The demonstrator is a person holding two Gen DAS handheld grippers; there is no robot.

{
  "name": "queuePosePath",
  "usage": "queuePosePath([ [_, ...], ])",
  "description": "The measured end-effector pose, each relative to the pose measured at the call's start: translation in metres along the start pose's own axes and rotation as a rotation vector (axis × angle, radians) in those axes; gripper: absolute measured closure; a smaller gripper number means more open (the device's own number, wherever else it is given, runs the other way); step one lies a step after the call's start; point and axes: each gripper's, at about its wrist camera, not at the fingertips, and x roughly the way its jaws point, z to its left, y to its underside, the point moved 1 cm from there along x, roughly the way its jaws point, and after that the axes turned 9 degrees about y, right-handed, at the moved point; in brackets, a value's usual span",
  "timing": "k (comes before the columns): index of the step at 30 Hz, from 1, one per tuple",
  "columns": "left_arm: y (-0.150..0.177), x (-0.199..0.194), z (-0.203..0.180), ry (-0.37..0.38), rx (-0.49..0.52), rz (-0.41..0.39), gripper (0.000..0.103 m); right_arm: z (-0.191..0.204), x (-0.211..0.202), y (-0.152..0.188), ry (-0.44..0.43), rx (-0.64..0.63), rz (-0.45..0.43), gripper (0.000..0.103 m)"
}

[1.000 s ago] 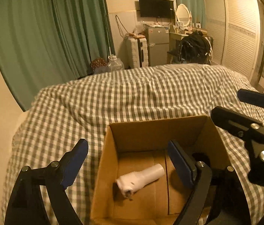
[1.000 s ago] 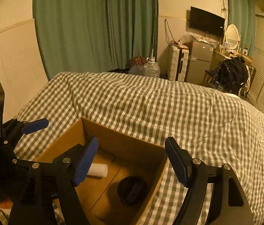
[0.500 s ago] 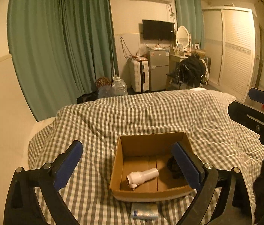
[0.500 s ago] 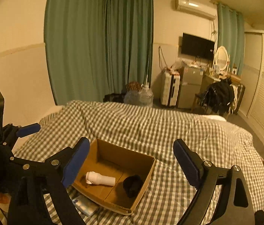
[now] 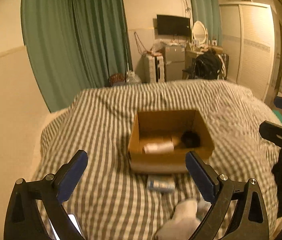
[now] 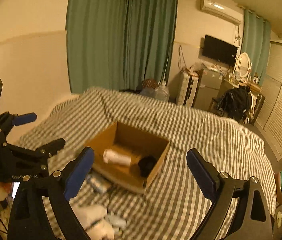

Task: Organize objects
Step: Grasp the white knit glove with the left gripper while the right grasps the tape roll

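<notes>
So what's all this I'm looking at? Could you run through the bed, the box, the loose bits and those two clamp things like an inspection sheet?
Surface: checked bedcover, rumpled, blurred by motion.
Job's things: open cardboard box on the bed; inside lie a white tube on its side and a dark round object.
Clutter: small packet just in front of the box; white soft items nearer, too blurred to name.
Grippers: left gripper and right gripper both above the bed, jaws wide apart, holding nothing.
Cables: wires hang on the far wall.
Surroundings: green curtains, wall television, wardrobe.
</notes>
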Motion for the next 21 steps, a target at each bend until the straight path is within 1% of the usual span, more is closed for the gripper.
queuePosePath([
  [3, 0.033, 0.007, -0.004, -0.005, -0.008, 0.036, 0.002, 0.008, 0.005, 0.032, -0.013, -0.036, 0.057, 0.009],
  [7, 0.071, 0.016, -0.016, 0.012, -0.021, 0.088, 0.002, 0.022, 0.015, 0.070, -0.018, -0.074, 0.128, 0.009],
  [10, 0.095, 0.029, -0.027, 0.049, -0.016, 0.144, 0.002, 0.034, 0.021, 0.094, -0.042, -0.092, 0.180, 0.009],
  [14, 0.114, 0.043, -0.040, 0.086, 0.006, 0.197, 0.002, 0.044, 0.032, 0.120, -0.047, -0.106, 0.235, 0.009],
  [16, 0.119, 0.049, -0.047, 0.106, 0.023, 0.216, 0.002, 0.041, 0.037, 0.126, -0.048, -0.094, 0.255, 0.009],
  [18, 0.125, 0.056, -0.053, 0.110, 0.043, 0.246, 0.002, 0.038, 0.039, 0.134, -0.052, -0.077, 0.272, 0.009],
  [21, 0.135, 0.065, -0.053, 0.140, 0.030, 0.264, 0.003, 0.036, 0.044, 0.136, -0.046, -0.067, 0.281, 0.009],
])
